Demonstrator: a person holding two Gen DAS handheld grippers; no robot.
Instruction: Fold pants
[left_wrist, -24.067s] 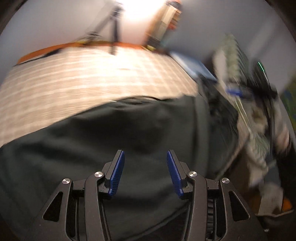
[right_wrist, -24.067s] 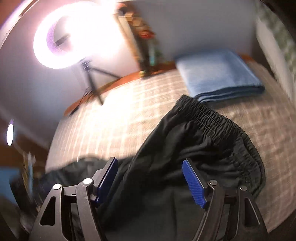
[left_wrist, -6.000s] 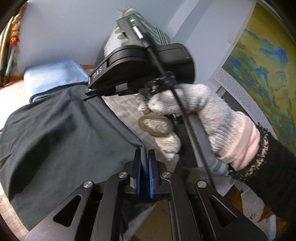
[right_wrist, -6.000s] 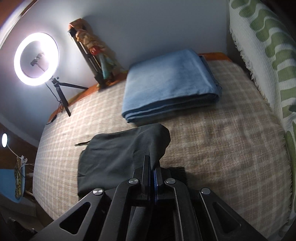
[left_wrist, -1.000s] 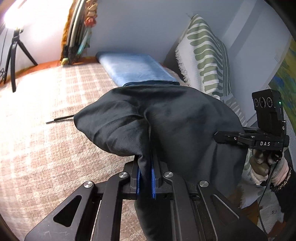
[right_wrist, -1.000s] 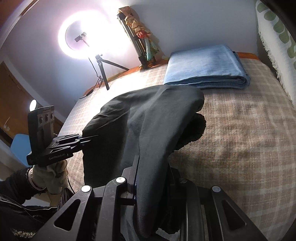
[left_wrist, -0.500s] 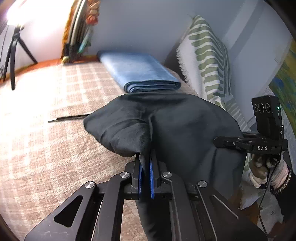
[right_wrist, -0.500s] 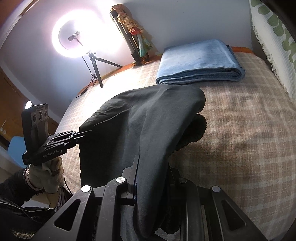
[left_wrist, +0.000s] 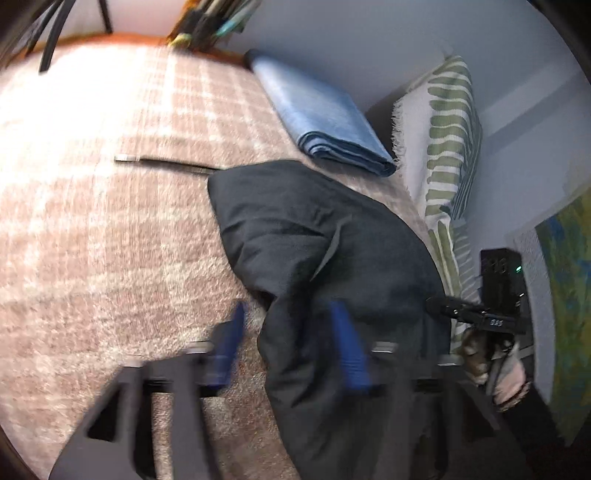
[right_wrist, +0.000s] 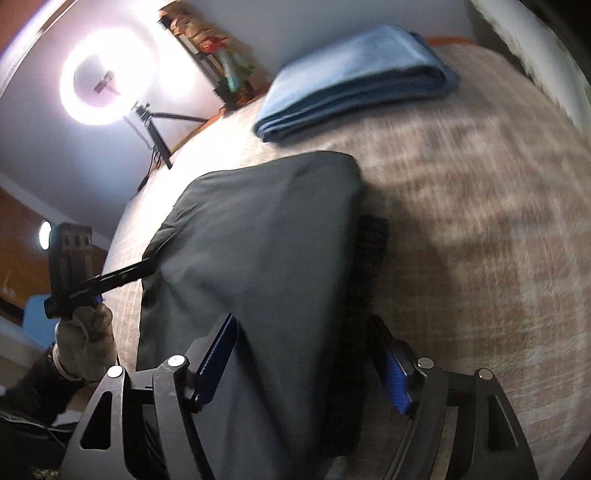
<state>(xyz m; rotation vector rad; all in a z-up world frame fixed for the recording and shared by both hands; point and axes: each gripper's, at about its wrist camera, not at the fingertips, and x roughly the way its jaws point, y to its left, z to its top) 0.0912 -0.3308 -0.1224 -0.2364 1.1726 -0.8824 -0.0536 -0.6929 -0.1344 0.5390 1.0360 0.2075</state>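
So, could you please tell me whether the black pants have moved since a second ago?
Yes: the black pants have dropped onto the plaid bedcover, below the blue blanket.

The black pants (left_wrist: 332, 236) lay folded into a thick, rumpled bundle on the plaid bed (left_wrist: 110, 229), their near end hanging past the bed's front edge, the gathered waistband (right_wrist: 369, 251) showing beneath the top layer.

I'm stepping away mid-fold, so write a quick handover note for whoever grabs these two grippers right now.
Left gripper: open, jaws have just been opening, black pants between the fingers, unpinched.
Right gripper: open, jaws likewise just opened, pants between them.
Pants lie folded over on the plaid bedspread, near the folded blue blanket.
Done: fold laid down, released.
Left: back both grippers out, tidy the edges, maybe one more fold.
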